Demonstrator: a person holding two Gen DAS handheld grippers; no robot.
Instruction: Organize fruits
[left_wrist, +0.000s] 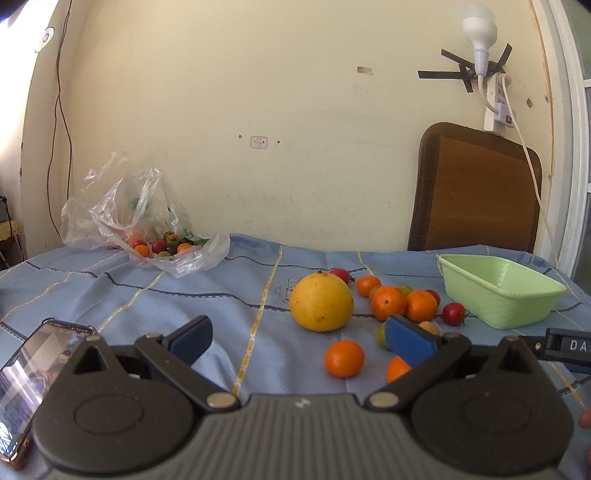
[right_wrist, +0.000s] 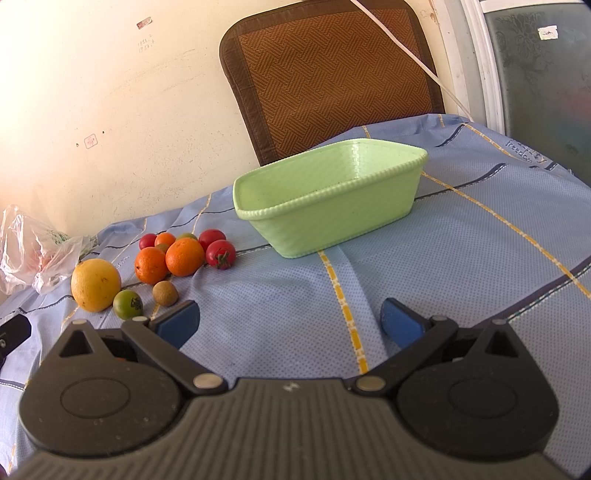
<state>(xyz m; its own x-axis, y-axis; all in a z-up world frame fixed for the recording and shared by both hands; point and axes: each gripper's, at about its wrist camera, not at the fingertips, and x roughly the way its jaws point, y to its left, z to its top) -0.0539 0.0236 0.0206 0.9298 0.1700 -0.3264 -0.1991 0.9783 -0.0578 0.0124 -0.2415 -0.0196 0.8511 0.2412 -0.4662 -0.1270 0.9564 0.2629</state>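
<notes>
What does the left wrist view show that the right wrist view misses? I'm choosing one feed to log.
Only the left wrist view shows the phone, the wall bulb and the small fruits inside the plastic bag. Only the right wrist view shows the green basket's bare inside, the window and a brown round fruit. Both show the big yellow fruit, the clustered oranges, the chair back and open jaws.

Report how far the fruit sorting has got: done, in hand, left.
Done: nothing visible; the green basket holds no fruit. In hand: nothing; the left gripper and right gripper are both open above the cloth. Left: all of it, namely the big yellow citrus, the oranges, red tomatoes and other small fruit loose beside the basket, plus more in the plastic bag.
</notes>
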